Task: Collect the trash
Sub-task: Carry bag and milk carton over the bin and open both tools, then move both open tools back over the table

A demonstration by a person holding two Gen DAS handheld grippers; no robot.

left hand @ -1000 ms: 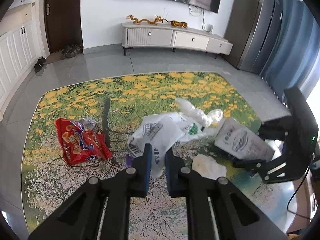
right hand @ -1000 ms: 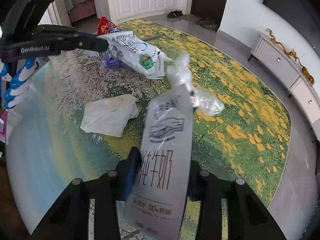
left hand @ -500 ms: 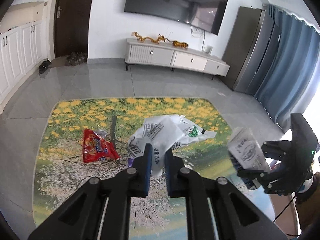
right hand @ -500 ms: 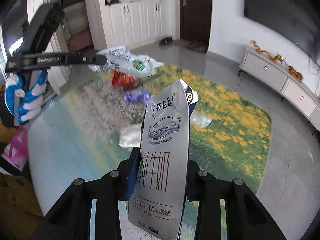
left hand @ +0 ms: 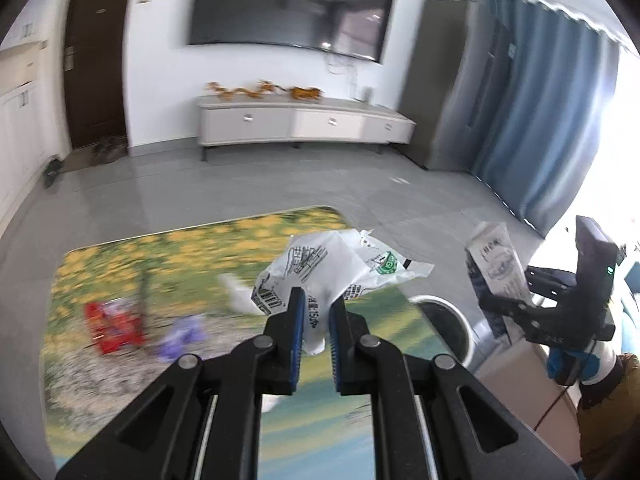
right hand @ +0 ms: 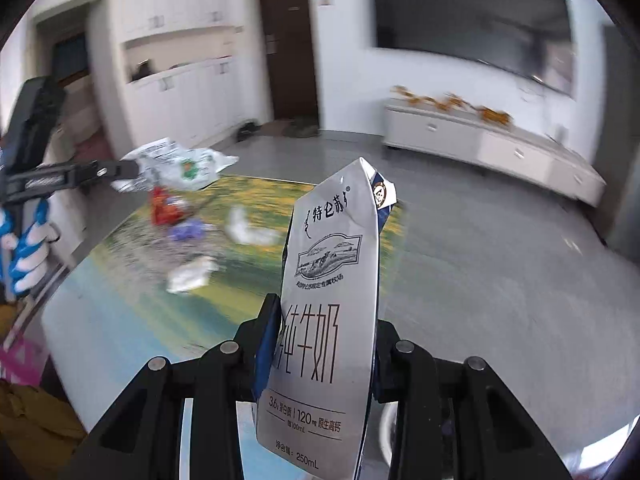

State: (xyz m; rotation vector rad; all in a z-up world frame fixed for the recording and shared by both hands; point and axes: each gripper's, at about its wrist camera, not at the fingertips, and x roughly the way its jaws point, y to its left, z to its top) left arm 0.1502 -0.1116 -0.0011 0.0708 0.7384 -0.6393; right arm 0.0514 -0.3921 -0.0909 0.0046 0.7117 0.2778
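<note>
Carton (right hand: 328,320) of milk, silver-white with a dented, folded top, stands upright in the right gripper (right hand: 320,344), jaws part-open and clamped on its sides; it bears a pasture drawing, large Chinese characters, "3.6", "120mg" and "250mL". Left gripper (left hand: 316,320) has its jaws pinched shut on a crumpled white bag (left hand: 328,268) with black print and a green round logo, held up above the rug (left hand: 120,260), where a red wrapper (left hand: 114,326), purple scrap (left hand: 182,338) and white scraps (right hand: 192,276) lie.

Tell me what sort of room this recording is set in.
Most likely a home living room: a wall-mounted TV above a low white media cabinet, a flower-print rug on grey tile, and blue curtains by a bright window.
</note>
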